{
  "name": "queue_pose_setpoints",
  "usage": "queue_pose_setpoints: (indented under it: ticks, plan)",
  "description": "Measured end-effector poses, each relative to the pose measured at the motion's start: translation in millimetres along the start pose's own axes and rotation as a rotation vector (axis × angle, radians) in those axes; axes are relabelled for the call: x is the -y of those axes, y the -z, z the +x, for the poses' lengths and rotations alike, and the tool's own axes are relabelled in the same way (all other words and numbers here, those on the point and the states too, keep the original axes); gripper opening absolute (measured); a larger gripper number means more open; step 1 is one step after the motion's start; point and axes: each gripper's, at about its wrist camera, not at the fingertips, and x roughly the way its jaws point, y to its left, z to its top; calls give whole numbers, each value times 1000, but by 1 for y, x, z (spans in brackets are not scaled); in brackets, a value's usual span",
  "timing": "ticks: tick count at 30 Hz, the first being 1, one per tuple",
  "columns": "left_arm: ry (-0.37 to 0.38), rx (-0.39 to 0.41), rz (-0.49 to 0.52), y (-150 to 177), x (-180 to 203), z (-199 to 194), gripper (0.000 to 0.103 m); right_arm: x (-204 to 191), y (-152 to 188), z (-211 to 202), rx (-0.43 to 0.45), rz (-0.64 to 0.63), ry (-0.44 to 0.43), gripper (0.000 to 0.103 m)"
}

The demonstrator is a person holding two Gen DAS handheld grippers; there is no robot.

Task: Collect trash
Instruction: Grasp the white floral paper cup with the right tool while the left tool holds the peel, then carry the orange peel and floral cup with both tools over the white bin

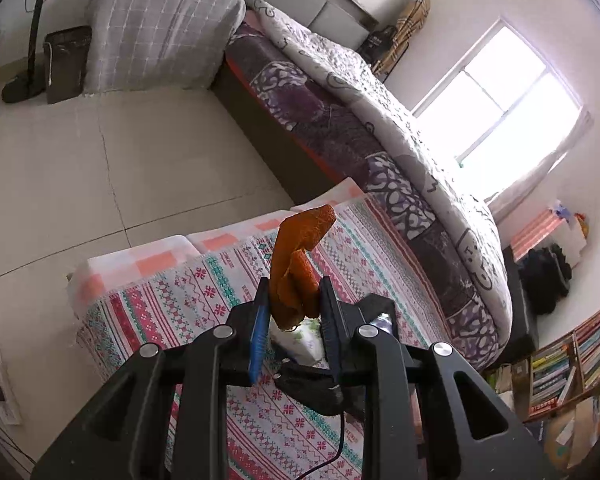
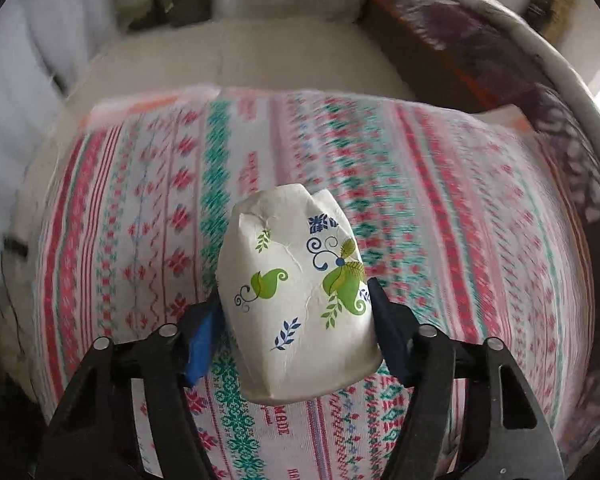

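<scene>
In the left wrist view my left gripper (image 1: 294, 296) is shut on a piece of orange peel (image 1: 300, 264), which sticks up from between the fingers above the patterned tablecloth (image 1: 172, 304). Below it the right gripper and a bit of the white cup (image 1: 306, 342) show. In the right wrist view my right gripper (image 2: 296, 300) is shut on a crushed white paper cup (image 2: 296, 292) with green and blue leaf prints, held just above the same tablecloth (image 2: 460, 220). That view is blurred by motion.
A bed with a purple patterned cover and a white quilt (image 1: 380, 120) runs beside the table. A grey cloth-covered piece of furniture (image 1: 156, 36), a black box (image 1: 66, 62) and a lamp stand (image 1: 32, 64) are on the tiled floor (image 1: 100, 168). Bookshelves (image 1: 572, 360) are at right.
</scene>
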Motion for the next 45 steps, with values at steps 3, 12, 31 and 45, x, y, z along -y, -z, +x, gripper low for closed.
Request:
queue_pose_setpoints:
  ticks: [3,12,31,45]
  plan:
    - [-15,17,5,1,2,-2,25,15,3,-18,61,100,37,62]
    - [-91,79,119,11,29,-4,25,17,40,-101,259,378,151,63]
    - [-151,86,402,92,104,13,25,28,173,-189,358,794,330,65]
    - [-118,-23,572,155,155,45,25,57,270,-201,336,1004,337,67]
